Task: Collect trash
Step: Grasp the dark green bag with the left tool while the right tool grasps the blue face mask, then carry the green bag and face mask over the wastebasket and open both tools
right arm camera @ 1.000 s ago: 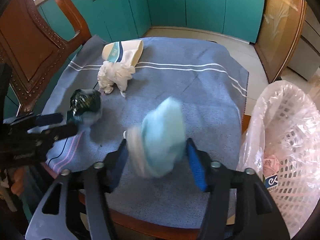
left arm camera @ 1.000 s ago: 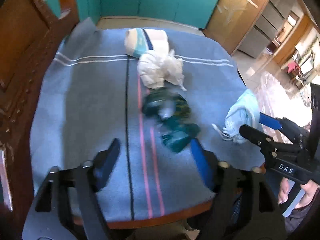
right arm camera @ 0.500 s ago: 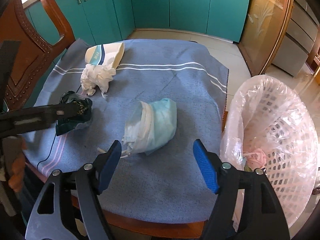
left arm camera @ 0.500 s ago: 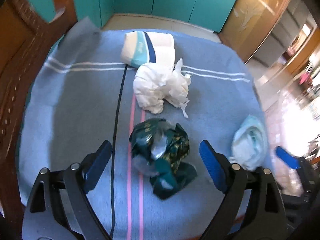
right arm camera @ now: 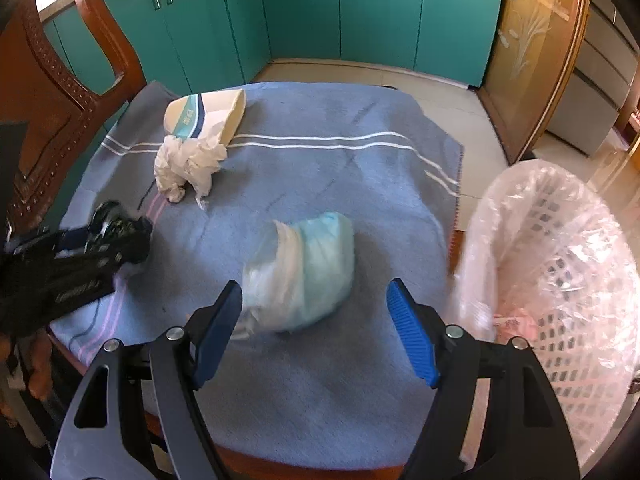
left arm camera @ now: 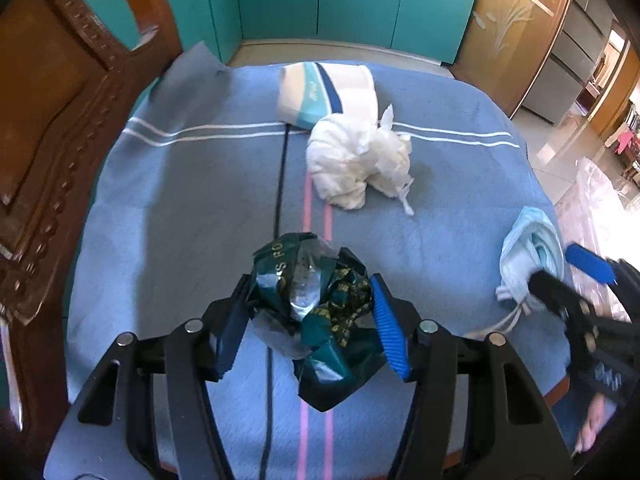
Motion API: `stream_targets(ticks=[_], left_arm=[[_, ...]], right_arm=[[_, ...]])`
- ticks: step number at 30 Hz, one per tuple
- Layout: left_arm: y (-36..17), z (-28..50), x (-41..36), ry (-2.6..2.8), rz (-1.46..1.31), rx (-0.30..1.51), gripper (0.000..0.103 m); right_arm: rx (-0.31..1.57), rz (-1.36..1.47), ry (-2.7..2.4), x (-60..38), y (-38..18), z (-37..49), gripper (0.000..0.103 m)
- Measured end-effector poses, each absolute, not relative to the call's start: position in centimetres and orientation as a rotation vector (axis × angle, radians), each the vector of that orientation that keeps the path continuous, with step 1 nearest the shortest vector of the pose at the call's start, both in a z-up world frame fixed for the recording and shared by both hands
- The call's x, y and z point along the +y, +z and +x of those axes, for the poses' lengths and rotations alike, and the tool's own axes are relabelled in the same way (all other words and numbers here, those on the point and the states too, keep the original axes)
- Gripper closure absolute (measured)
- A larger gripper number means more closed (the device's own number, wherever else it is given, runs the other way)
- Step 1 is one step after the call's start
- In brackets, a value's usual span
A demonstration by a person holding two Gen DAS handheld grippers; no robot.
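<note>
Closing since a moment ago, our left hand-held gripper [left arm camera: 308,320] pinches the crumpled dark-green foil wrapper [left arm camera: 316,300]; our right hand-held gripper [right arm camera: 316,330] gapes empty; next, we lift toward the pink lined basket [right arm camera: 560,264].

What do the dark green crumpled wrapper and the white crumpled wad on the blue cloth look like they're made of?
Dark green crumpled wrapper: likely thin plastic or foil film; glossy, sharp creases, silvery inner patch, gold print.
White crumpled wad: probably tissue or paper napkin; matte, soft folds, torn wisps at the edge.

left wrist: steeply down, close over blue cloth [left arm camera: 192,208] | right wrist: same | shared: cloth
</note>
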State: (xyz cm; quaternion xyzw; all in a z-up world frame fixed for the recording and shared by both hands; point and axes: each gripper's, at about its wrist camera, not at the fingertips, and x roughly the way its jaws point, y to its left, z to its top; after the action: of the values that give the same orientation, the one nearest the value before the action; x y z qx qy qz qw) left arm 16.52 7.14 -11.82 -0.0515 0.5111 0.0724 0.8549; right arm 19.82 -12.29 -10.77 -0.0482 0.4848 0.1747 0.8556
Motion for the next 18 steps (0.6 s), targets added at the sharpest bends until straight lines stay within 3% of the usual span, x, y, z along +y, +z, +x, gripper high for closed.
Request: stream_targets(ticks=[11,15,18], left_arm=[[-11.5,15.0,6.8,0.150,-0.074,1.067,0.043],[-10.9,15.1,6.6,0.141,-0.075,1.052,0.043],[-10.2,14.9,6.4,0.140,-0.072,1.034,0.043]], right_arm=[[1.039,-0.279,0.306,-8.0,-13.8,21.1,0.030],[1.018,-0.284,0.362,-7.5,-13.5,20.3,0.068],[0.998,-0.324,0.367,-7.2,-13.1,19.6,0.075]])
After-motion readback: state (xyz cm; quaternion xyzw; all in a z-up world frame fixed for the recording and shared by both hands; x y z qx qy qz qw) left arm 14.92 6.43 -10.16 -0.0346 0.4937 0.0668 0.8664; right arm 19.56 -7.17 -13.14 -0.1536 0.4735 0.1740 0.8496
